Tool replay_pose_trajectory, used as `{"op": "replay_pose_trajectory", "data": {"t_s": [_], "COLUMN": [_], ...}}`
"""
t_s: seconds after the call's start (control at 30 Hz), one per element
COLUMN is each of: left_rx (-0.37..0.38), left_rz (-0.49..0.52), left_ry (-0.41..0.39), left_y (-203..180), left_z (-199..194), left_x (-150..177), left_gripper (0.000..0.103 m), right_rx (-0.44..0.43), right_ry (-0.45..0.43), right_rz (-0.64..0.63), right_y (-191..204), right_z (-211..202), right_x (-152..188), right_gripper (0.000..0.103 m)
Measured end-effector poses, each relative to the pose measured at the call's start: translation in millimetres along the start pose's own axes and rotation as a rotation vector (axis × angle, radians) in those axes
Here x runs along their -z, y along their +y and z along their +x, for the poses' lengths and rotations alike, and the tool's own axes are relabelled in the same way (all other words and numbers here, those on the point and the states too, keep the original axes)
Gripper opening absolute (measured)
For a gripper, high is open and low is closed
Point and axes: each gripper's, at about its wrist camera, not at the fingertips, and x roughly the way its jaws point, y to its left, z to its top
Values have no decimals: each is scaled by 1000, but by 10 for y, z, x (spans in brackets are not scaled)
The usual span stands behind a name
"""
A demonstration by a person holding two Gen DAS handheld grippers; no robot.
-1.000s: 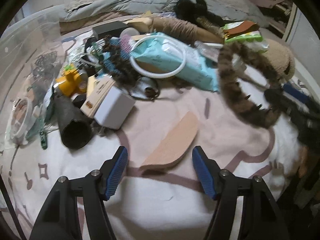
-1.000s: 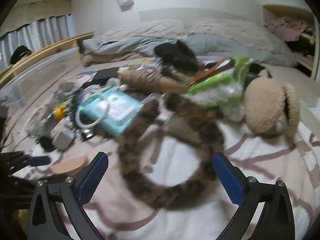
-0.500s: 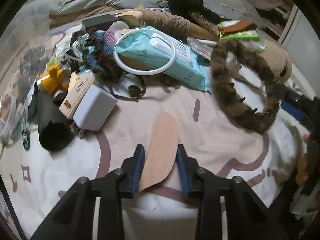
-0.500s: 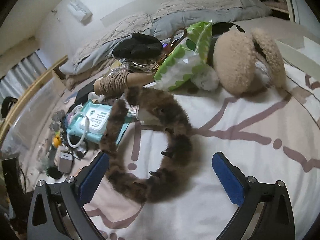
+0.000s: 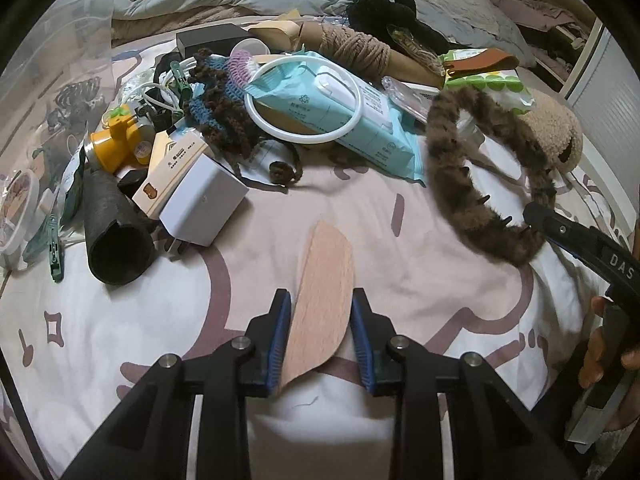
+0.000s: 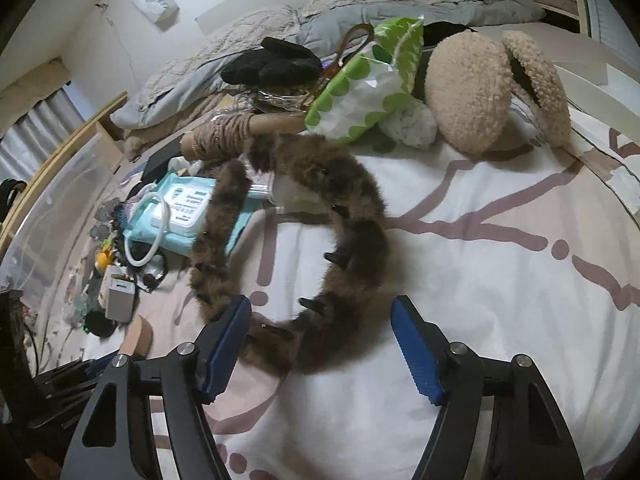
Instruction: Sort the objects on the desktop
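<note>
My left gripper [image 5: 320, 336] is shut on a flat, half-moon wooden piece [image 5: 324, 300], held on edge between its blue pads just above the bedsheet. The piece also shows in the right wrist view [image 6: 138, 336]. My right gripper [image 6: 320, 344] is open, its blue pads standing on either side of the near arc of a brown furry headband [image 6: 352, 248] with small claw-like teeth. The headband lies on the sheet and also shows in the left wrist view [image 5: 472, 216], with the right gripper's finger [image 5: 576, 240] at its edge.
A heap lies beyond: teal wet-wipes pack [image 5: 344, 120] under a white ring [image 5: 304, 96], white charger [image 5: 204, 200], black tube [image 5: 114, 236], yellow bottle [image 5: 114, 144], twine roll [image 5: 360, 48], crochet piece [image 5: 224, 96]. A beige plush [image 6: 480, 88] and green dotted bag [image 6: 364, 84] lie at right. A clear plastic bin [image 5: 60, 60] stands at left.
My left gripper closed on the wooden piece and tipped it up on edge. My right gripper moved down to the headband and its jaws narrowed around the near arc.
</note>
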Motion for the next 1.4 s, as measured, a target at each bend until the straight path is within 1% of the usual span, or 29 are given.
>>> {"op": "replay_pose_trajectory", "data": {"t_s": [0.03, 0.1, 0.17, 0.23, 0.3, 0.33, 0.37, 0.47, 0.53, 0.63, 0.7, 0.73, 0.83, 0.9, 1.1, 1.3, 1.4], "left_rx": [0, 0, -1, -1, -2, -3, -3, 0, 3, 4, 3, 3, 5, 4, 4, 3, 3], "left_rz": [0, -1, 0, 1, 4, 5, 4, -1, -5, -5, -1, 0, 1, 1, 2, 4, 4], "left_ry": [0, -1, -1, -1, 0, -1, -1, 1, 1, 1, 1, 0, 0, 0, 0, 0, 0], "left_y": [1, 2, 1, 3, 3, 3, 6, 6, 12, 15, 13, 11, 9, 9, 10, 11, 11], "left_z": [-1, -4, -4, -5, 1, 2, 2, 2, -5, -10, -13, -15, -19, -20, -18, -12, -10], "left_x": [0, 3, 3, 1, 3, 7, 8, 3, 5, 9, 13, 15, 18, 21, 23, 30, 31], "left_gripper": [30, 30, 30, 30, 30, 30, 30, 30, 30, 30, 30, 30, 30, 30, 30, 30, 30], "right_rx": [5, 21, 37, 41, 30, 24, 22, 65, 91, 78, 54, 49, 46, 67, 94, 139, 128], "right_ry": [-7, -71, -147, -170, -149, -134, -111, -93, -86, -91, -121, -139, -163, -141, -82, -62, -33], "right_rz": [2, 7, -24, -69, -120, -144, -177, -223, -225, -202, -175, -168, -182, -191, -198, -196, -192], "right_y": [-5, -26, 10, 77, 174, 225, 288, 384, 390, 344, 313, 310, 339, 354, 363, 320, 272], "right_z": [-12, -132, -291, -347, -321, -296, -247, -160, -128, -151, -217, -248, -310, -255, -71, 78, 168], "right_x": [-8, -24, -25, 6, 55, 81, 103, 128, 128, 146, 163, 165, 170, 174, 165, 68, 0], "right_gripper": [73, 73, 73, 73, 72, 58, 39, 38, 38, 39, 59, 74, 75, 75, 75, 75, 76]}}
